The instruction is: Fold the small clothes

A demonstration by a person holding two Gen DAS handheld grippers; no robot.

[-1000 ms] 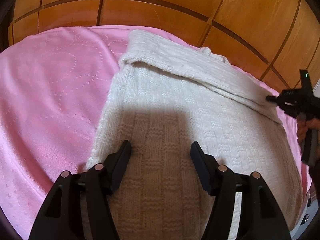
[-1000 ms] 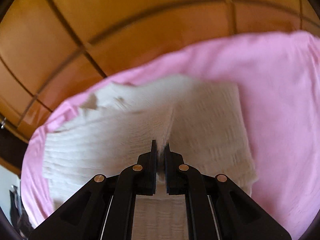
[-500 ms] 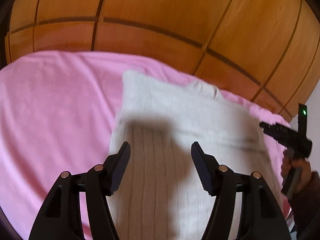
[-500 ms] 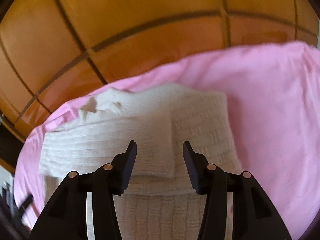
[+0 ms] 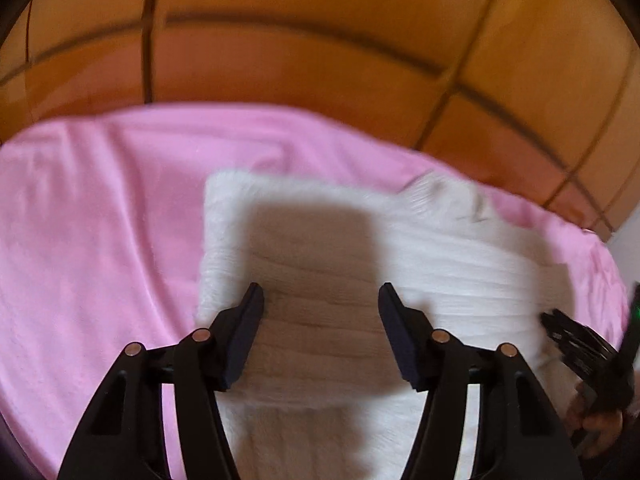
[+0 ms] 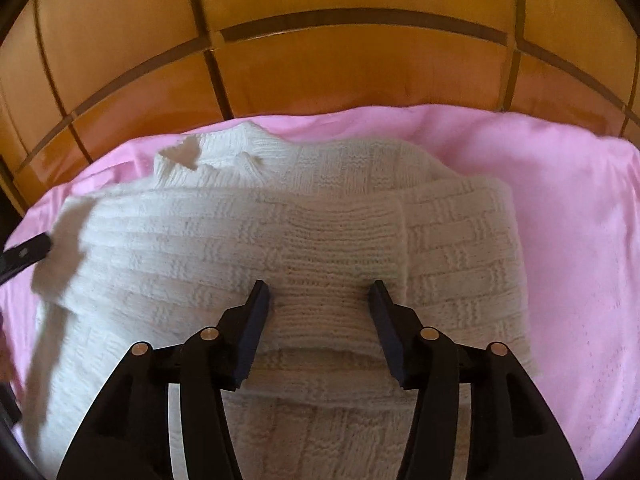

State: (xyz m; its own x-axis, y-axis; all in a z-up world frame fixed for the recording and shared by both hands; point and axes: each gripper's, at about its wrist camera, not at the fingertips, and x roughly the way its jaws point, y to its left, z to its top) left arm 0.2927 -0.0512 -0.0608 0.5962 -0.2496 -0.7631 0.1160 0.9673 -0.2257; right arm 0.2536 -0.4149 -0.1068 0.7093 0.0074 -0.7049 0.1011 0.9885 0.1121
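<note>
A cream knitted sweater (image 6: pixel 340 232) lies flat on a pink bed cover (image 6: pixel 560 208), with both sleeves folded across its chest. It also shows in the left wrist view (image 5: pixel 440 240), blurred. My left gripper (image 5: pixel 320 304) is open and empty above the sweater's left side. My right gripper (image 6: pixel 318 300) is open and empty just above the folded sleeve's cuff (image 6: pixel 340 280). The right gripper shows at the right edge of the left wrist view (image 5: pixel 580 352), and a tip of the left gripper shows at the left edge of the right wrist view (image 6: pixel 24 256).
A wooden panelled headboard (image 6: pixel 320 60) stands behind the bed, also seen in the left wrist view (image 5: pixel 320 40). Pink cover (image 5: pixel 100 220) spreads wide to the left of the sweater.
My right gripper opened and let go of the sleeve, which now lies folded across the sweater. Both grippers have pulled back and up from the sweater.
</note>
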